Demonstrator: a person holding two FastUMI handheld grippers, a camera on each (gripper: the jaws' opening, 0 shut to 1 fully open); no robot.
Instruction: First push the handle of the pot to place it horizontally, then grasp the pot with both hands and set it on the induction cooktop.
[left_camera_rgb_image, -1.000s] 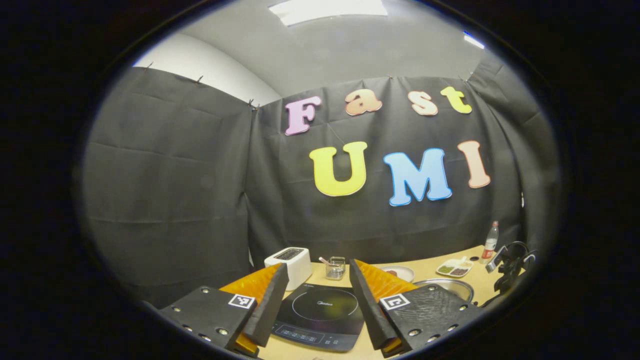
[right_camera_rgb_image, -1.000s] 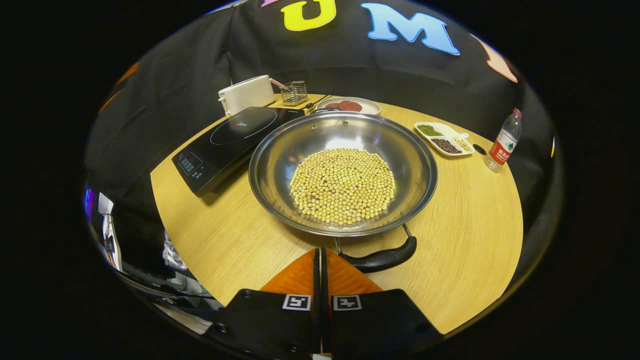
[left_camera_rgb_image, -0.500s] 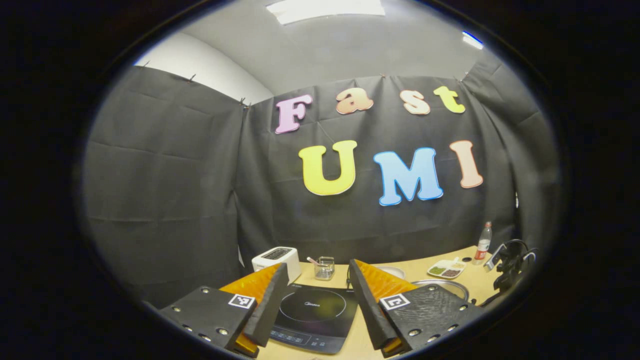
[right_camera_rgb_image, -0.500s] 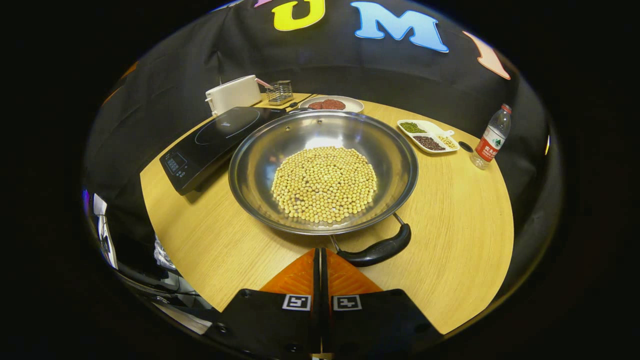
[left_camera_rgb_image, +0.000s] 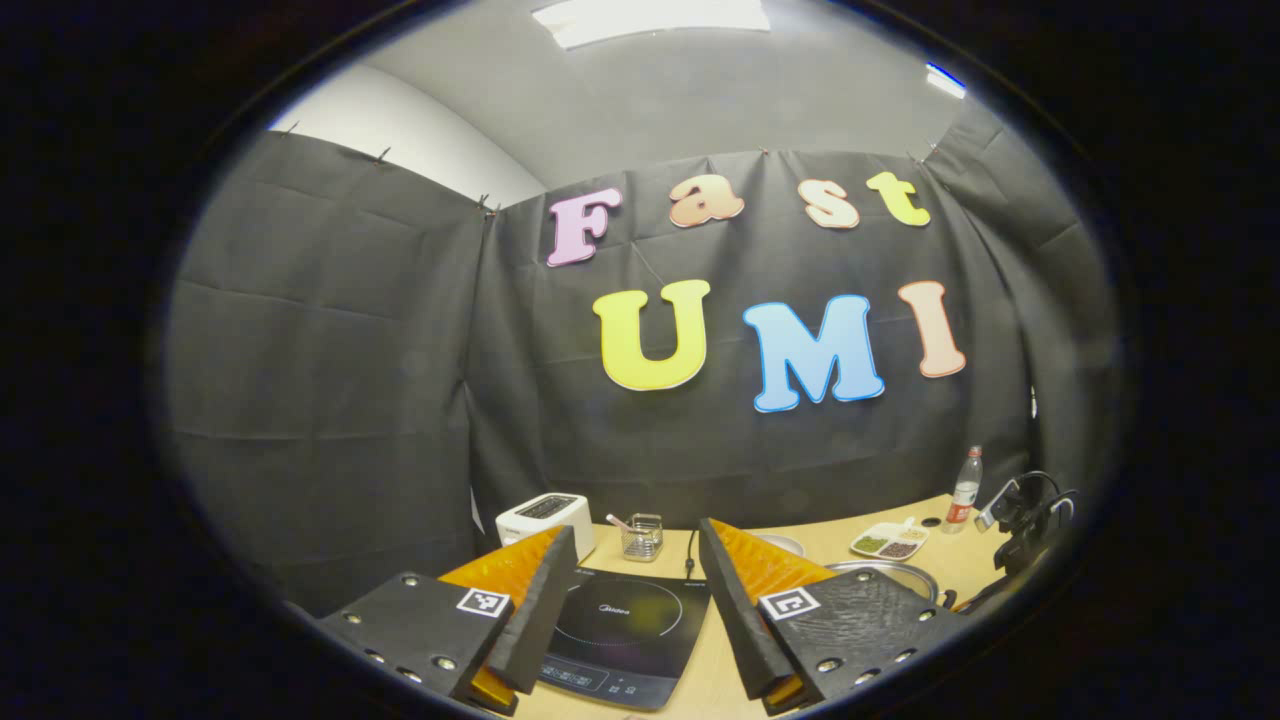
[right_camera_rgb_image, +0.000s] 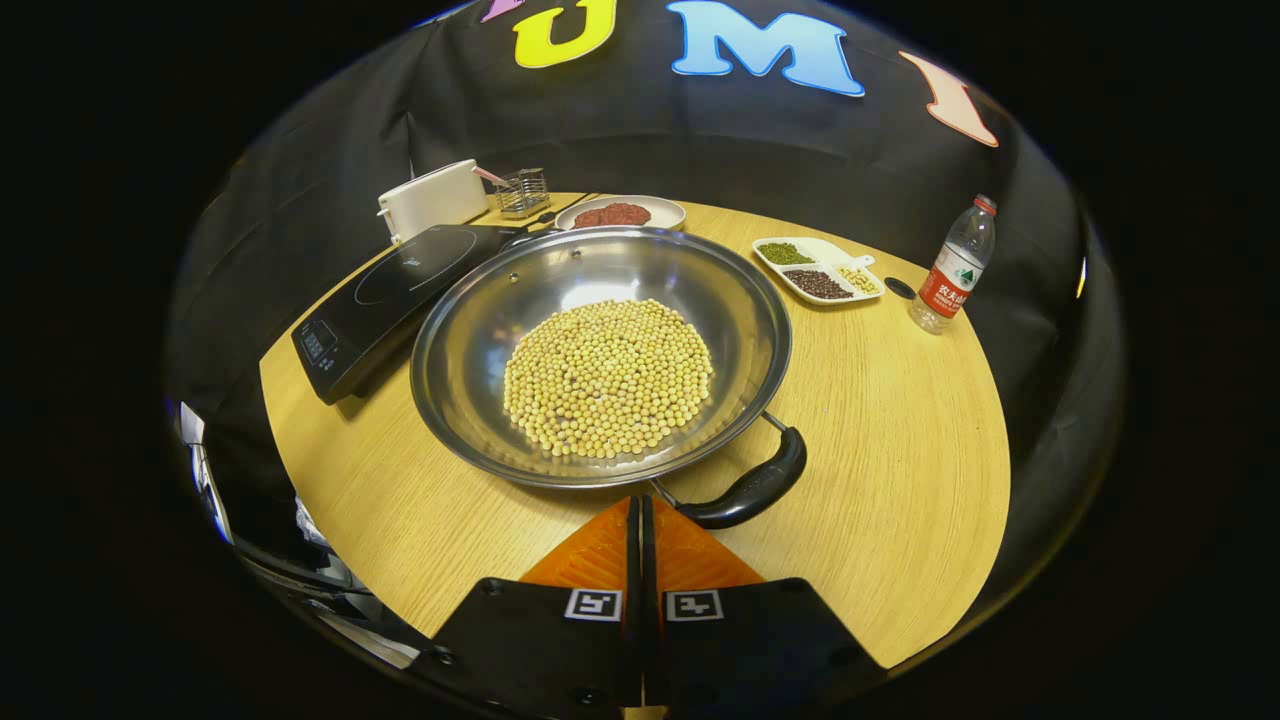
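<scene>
Right tongs (right_camera_rgb_image: 640, 520) clenched, nothing between them, tips at the near end of the black loop handle (right_camera_rgb_image: 745, 490), contact unclear. Beyond, wide steel pot of yellow beans (right_camera_rgb_image: 600, 355) on the round wooden worktop (right_camera_rgb_image: 900, 450), just right of the black induction cooktop (right_camera_rgb_image: 385, 295). Left tongs (left_camera_rgb_image: 630, 590) released, raised above the cooktop's near edge. White toaster (right_camera_rgb_image: 432, 198) farthest back.

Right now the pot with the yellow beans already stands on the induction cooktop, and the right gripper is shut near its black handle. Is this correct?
Not quite. In the right gripper view the pot stands on the wooden table, beside the induction cooktop, not on it. The rest holds: the right gripper is shut near the handle.
</scene>
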